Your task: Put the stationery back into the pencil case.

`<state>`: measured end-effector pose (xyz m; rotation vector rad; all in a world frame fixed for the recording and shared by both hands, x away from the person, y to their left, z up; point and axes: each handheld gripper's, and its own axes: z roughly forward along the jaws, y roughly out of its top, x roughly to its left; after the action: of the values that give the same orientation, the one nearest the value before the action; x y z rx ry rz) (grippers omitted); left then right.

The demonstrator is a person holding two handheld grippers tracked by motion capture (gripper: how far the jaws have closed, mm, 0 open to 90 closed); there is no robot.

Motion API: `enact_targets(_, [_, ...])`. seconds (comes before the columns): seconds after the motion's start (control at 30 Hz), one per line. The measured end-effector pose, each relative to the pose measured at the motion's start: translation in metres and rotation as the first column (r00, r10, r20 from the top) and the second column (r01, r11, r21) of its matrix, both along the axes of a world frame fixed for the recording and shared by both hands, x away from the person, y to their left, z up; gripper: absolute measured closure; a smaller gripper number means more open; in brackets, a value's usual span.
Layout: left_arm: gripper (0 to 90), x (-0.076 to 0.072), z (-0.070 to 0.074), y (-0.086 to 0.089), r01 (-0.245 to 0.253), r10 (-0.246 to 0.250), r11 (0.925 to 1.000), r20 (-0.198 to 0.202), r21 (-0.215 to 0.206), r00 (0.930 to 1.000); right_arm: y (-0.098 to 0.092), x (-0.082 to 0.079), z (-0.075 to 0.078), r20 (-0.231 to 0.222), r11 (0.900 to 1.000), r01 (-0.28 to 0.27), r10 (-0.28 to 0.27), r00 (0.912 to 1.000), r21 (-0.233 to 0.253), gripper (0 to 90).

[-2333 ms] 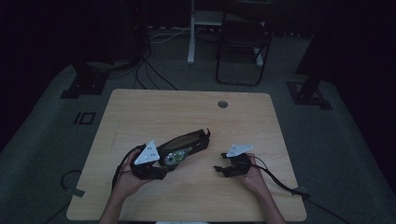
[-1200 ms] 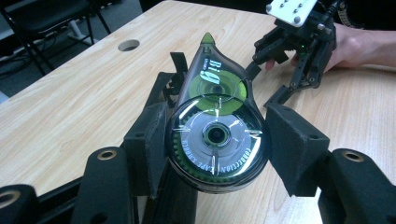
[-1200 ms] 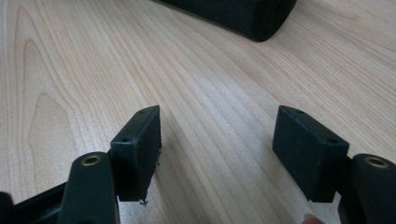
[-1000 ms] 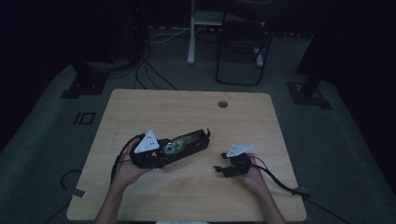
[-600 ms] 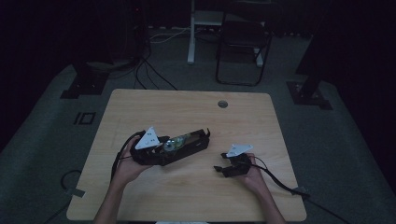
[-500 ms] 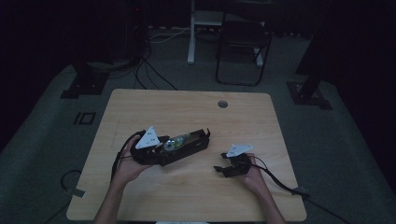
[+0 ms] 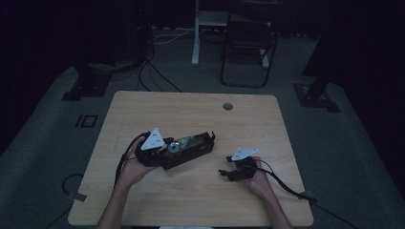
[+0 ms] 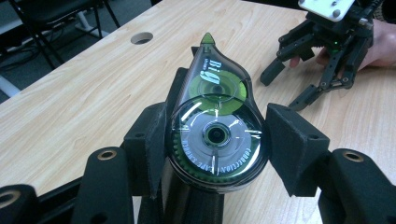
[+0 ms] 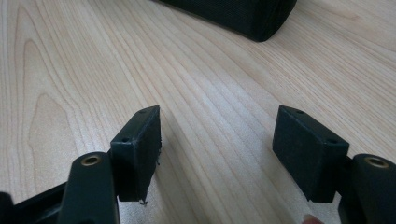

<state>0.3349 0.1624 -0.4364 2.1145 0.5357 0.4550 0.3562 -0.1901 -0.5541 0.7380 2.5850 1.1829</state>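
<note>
the left gripper [image 8: 217, 140] clamps a green, teardrop-shaped plastic correction tape dispenser [image 8: 215, 126] between its pads, above a long black fabric pencil case [image 7: 184, 150] near the middle of the light wooden table [image 7: 200, 114]. the right gripper [image 9: 217, 151] rests wide apart on bare wood, just beside the case, well inside the table's near edge.

A long black case [image 7: 188, 151] is being held over the table [image 7: 191, 114] by the left gripper [image 7: 155, 149], while the right gripper [image 7: 228, 171] is being rested near the table's right edge, well apart.
</note>
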Motion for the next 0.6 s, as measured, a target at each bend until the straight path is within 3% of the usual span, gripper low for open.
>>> enact_targets(0.6, [41.8, 0.0101, -0.0081, -0.0034, -0.023, 0.023, 0.9997, -0.014, -0.001, 0.9996, 0.0001, -0.0001, 0.0000, 0.000, 1.000, 0.000, 0.000, 1.0000, -0.001, 32.2])
